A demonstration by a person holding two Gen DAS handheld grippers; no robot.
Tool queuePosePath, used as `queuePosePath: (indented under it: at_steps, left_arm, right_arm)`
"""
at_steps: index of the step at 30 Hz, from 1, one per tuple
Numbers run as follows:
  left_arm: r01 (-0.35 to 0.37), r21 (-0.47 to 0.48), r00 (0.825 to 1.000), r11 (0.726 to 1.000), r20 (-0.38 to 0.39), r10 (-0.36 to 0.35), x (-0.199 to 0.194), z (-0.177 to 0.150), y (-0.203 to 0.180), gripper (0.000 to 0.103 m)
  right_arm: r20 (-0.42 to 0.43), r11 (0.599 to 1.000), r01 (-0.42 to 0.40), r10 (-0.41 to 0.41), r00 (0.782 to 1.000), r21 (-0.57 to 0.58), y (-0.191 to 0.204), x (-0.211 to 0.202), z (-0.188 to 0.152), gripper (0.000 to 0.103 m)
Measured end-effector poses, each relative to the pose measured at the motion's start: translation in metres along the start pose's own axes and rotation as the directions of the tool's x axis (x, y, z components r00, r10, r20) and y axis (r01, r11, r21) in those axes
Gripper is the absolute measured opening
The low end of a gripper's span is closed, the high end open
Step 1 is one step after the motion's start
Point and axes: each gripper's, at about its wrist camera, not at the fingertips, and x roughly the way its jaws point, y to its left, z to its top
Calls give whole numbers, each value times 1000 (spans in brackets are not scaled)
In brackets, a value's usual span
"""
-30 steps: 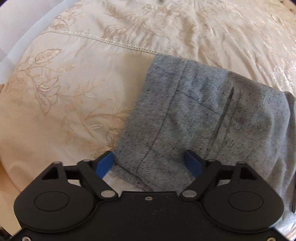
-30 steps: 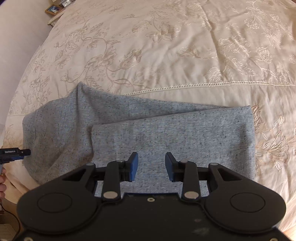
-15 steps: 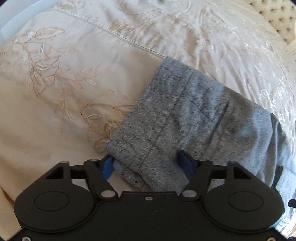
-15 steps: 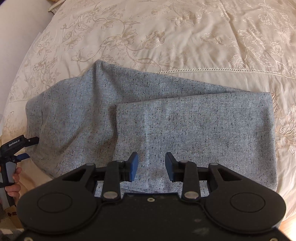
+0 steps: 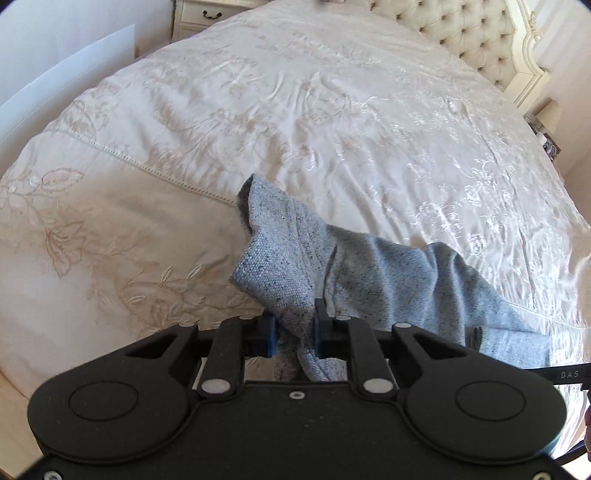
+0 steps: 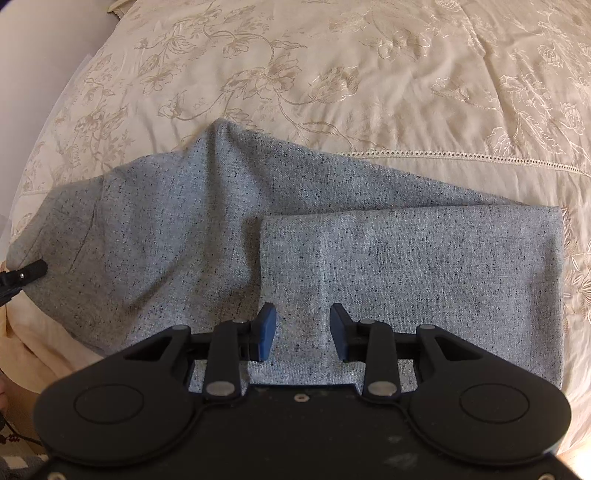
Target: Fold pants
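Newly lifted pants (image 5: 295,273) in left gripper (image 5: 294,334)

Free room and obstacles around the pants

Beyond the pants (image 6: 369,251), a broad stretch of bedspread (image 5: 332,110) is left open, where passage is unhindered up to the headboard (image 5: 461,40) at the far end. On the left of the pants a nightstand (image 5: 207,14) is seen past the bed's edge, and on the right a lamp (image 5: 548,114). A bunched end of the pants is raised off the bedspread, pinched in the left gripper (image 5: 294,332). Just above the flat folded part, the gap between the parted fingers of the right gripper (image 6: 303,332) is unfilled.
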Motion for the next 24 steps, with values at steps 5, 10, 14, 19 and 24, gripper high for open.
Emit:
queuePosePath:
  at_steps: [5,10,14,19,24]
  left_arm:
    - [27,29,999,999,38,-28,-10,7,-24,21]
    - [50,110,994,993,87,-60,-28,8,-60,21]
    - [65,198,989,978,118,-89,-38,4,-109,21]
    - [109,319,982,941,114,-152,-42,-11,-186,20]
    - [215,390,971,895,7,-237,-17,-42,-265,20]
  right_arm:
    - [-6,999,-19,19,1000,27,-7,1,0,35]
    - [-19,998,-40,41,999,58,-19,6,-3,36]
    - [-22,995,-66,68,997,74,-37,7,-7,36]
    - [-5,992,-102,103,995,79,-66,3,-12,36]
    - [16,986,-137,136,991,96,-108,-6,-17,36]
